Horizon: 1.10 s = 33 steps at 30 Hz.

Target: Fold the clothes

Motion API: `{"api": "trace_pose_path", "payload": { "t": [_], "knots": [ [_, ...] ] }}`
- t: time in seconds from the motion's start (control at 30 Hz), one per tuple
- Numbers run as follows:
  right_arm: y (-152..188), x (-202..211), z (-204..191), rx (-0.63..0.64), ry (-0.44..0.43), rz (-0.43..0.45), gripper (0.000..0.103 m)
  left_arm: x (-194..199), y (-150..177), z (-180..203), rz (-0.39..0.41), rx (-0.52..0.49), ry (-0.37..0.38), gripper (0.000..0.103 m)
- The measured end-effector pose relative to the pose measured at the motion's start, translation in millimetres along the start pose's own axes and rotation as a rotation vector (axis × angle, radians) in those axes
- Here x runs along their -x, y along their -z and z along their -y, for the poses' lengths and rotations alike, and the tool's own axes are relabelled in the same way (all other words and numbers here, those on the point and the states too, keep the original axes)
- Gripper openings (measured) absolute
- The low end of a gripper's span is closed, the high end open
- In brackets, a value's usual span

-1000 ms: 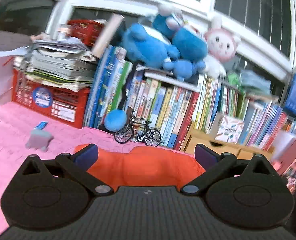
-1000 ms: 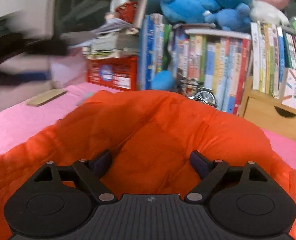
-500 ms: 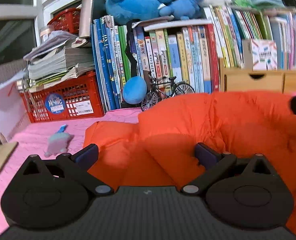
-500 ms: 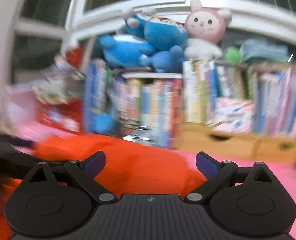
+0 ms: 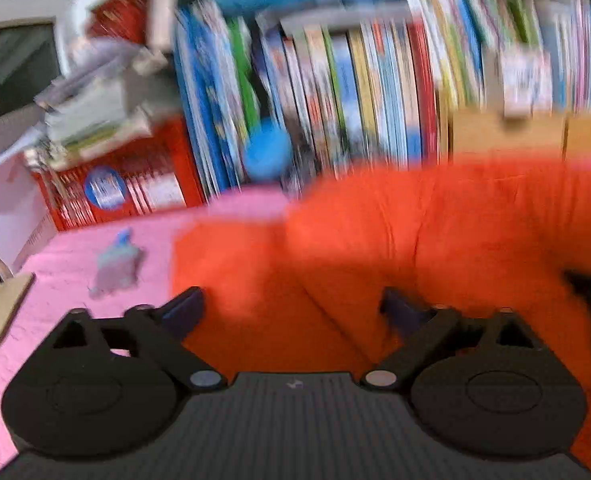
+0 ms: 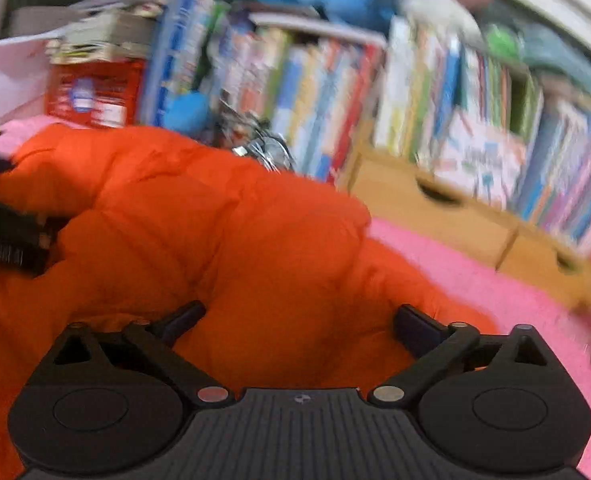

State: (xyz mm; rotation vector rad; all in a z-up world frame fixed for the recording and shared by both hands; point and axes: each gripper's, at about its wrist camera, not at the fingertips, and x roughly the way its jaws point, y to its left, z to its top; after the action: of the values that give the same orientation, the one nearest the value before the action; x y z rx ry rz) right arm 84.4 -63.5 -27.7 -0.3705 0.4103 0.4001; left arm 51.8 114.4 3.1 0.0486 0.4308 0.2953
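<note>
Orange padded jacket (image 5: 435,240) lies in a puffy heap on the pink bedspread (image 5: 55,280), in front of the row of books (image 5: 355,92) and the red crate (image 5: 127,184). We hold both grippers low over it, each with its fingers spread wide and grasping nothing. Our left gripper (image 5: 291,306) sits at the jacket's left end, where a flat edge runs toward a small grey toy (image 5: 115,266); the bulk rises ahead and to the right. Our right gripper (image 6: 297,322) faces a rounded fold in the middle, with the pink cover showing beyond its right finger. The heap's long axis runs left to right across both views. Motion blur hides the seams, so we cannot tell how far folding has got.
</note>
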Motion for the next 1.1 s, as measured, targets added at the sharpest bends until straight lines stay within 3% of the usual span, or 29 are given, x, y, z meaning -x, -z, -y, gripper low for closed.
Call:
{"api": "trace_pose_path", "payload": {
  "t": [0.1, 0.17, 0.2, 0.3, 0.43, 0.53, 0.63, 0.77, 0.87, 0.97, 1.0, 1.1],
  "knots": [
    [-15.2, 28.3, 18.9, -0.072, 0.019, 0.172, 0.101, 10.3, -33.9, -10.1, 0.117, 0.117, -0.011, 0.103],
    [-37.4, 31.5, 28.8, -0.15, 0.071, 0.281, 0.102, -8.3, -57.0, 1.5, 0.133, 0.112, -0.047, 0.103],
    [-47.8, 24.2, 32.0, -0.182, 0.082, 0.293, 0.102, -20.9, -64.9, 8.6, 0.123, 0.103, -0.065, 0.102],
    [-74.3, -11.7, 39.5, -0.271, 0.08, 0.256, 0.1, -65.9, -70.8, 28.5, 0.033, 0.083, -0.116, 0.1],
    [-65.8, -70.4, 33.9, -0.313, 0.098, 0.07, 0.093, -106.0, -41.6, 45.6, -0.082, -0.007, -0.19, 0.098],
    [-32.4, -97.7, 25.7, -0.28, 0.138, -0.042, 0.094, -115.3, -10.2, 51.6, -0.074, -0.094, -0.218, 0.1],
    [-20.4, -104.3, 29.3, -0.307, 0.142, -0.084, 0.096, -116.7, -8.7, 56.6, -0.083, -0.141, -0.239, 0.1],
    [-17.2, -107.1, 24.6, -0.198, 0.199, -0.115, 0.099, -121.3, -9.7, 54.2, -0.084, -0.208, -0.26, 0.103],
    [-12.2, -105.7, 31.6, -0.188, 0.235, -0.126, 0.1, -125.1, -10.2, 31.2, -0.108, -0.175, -0.28, 0.103],
    [-8.1, -104.2, 47.7, -0.246, 0.301, -0.144, 0.1, -129.2, -10.8, 5.5, -0.14, -0.129, -0.3, 0.103],
    [-7.3, -100.9, 54.1, -0.281, 0.331, -0.143, 0.099, -130.5, -11.0, -3.1, -0.15, -0.114, -0.307, 0.099],
    [-2.4, -73.1, 73.3, -0.409, 0.44, -0.083, 0.073, -110.0, -14.0, -28.1, -0.14, -0.025, -0.285, 0.092]
  ]
}}
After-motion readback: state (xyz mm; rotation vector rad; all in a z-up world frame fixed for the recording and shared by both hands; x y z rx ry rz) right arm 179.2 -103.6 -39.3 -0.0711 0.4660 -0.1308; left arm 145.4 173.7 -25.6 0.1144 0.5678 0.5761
